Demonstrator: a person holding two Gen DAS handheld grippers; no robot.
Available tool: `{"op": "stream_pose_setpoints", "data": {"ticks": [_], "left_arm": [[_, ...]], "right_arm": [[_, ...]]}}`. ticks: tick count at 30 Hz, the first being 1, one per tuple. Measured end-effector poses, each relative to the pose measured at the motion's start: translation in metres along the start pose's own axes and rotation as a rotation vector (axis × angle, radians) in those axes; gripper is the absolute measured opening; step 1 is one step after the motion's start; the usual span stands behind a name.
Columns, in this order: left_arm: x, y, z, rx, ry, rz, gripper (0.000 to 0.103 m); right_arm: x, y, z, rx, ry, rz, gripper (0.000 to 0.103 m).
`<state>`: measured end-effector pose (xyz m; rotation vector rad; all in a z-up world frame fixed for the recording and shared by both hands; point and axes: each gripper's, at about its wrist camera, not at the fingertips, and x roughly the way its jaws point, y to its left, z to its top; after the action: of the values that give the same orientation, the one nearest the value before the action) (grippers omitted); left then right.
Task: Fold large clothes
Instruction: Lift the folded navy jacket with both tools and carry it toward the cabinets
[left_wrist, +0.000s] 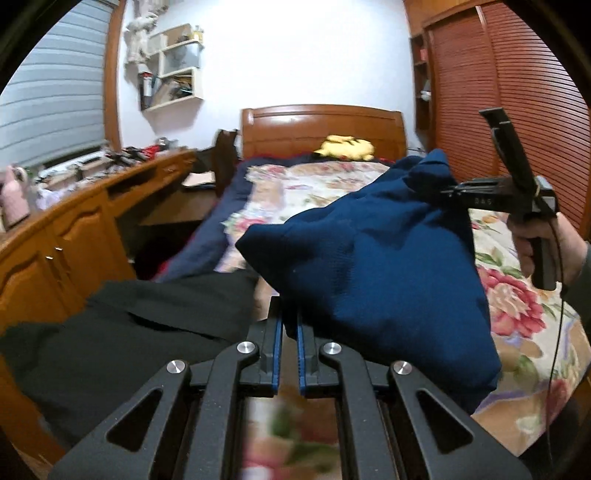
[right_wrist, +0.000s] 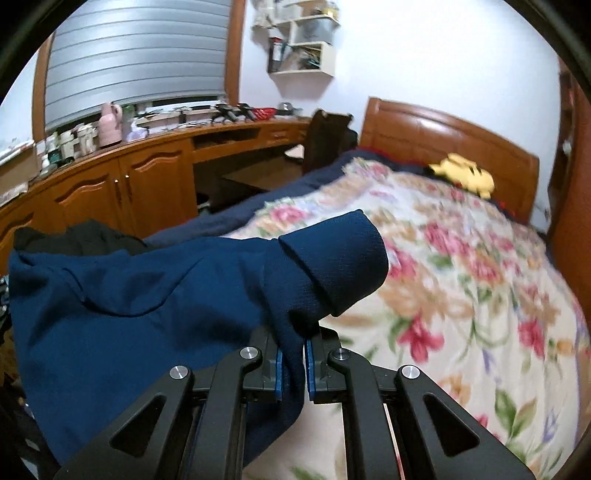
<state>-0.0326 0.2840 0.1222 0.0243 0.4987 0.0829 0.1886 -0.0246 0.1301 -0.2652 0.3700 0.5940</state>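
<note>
Navy knit fabric fills the middle of both my views: the blue garment (left_wrist: 373, 266) hangs stretched between my two grippers above the floral bedspread (left_wrist: 517, 317). From the left wrist camera its long axis runs from low near my left fingers up and across to the right gripper (left_wrist: 448, 192), which sits higher in that view and farther toward the headboard (left_wrist: 321, 125). The cloth sags between the two grips, and its lower edge droops toward the bed on my right.

My left gripper (left_wrist: 290, 332) is pinched nearly closed on a corner of the garment; the blue pads have only a thin gap, and fabric runs up out of it. In the right wrist view, the right gripper (right_wrist: 293, 363) is likewise clamped tight on a bunched fold, and a ribbed sleeve cuff (right_wrist: 340, 258) sticks up and to the right just beyond the fingertips, its open end pointing toward the bedspread. The person's hand (left_wrist: 543, 247) wraps the right handle.

A black garment (left_wrist: 140, 332) lies to the left beneath the blue one, near the wooden cabinets (left_wrist: 55, 254). A yellow plush toy (left_wrist: 347, 147) rests by the headboard.
</note>
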Motion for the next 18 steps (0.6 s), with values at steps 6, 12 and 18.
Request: {"op": "stream_pose_setpoints", "data": {"ticks": [6,12,18], "left_arm": [[-0.021,0.065,0.015,-0.033,-0.029,0.132,0.007],[-0.046,0.127,0.007,-0.097,-0.069,0.26,0.007],[-0.058,0.166,-0.027,-0.169,-0.07,0.362,0.007]], "right_arm": [[0.018,0.056,0.053,-0.075,-0.055,0.035,0.009],[0.042,0.128,0.093,-0.168,-0.105,0.107,0.009],[0.085,0.164,0.097,-0.174,-0.111,0.218,0.009]]}}
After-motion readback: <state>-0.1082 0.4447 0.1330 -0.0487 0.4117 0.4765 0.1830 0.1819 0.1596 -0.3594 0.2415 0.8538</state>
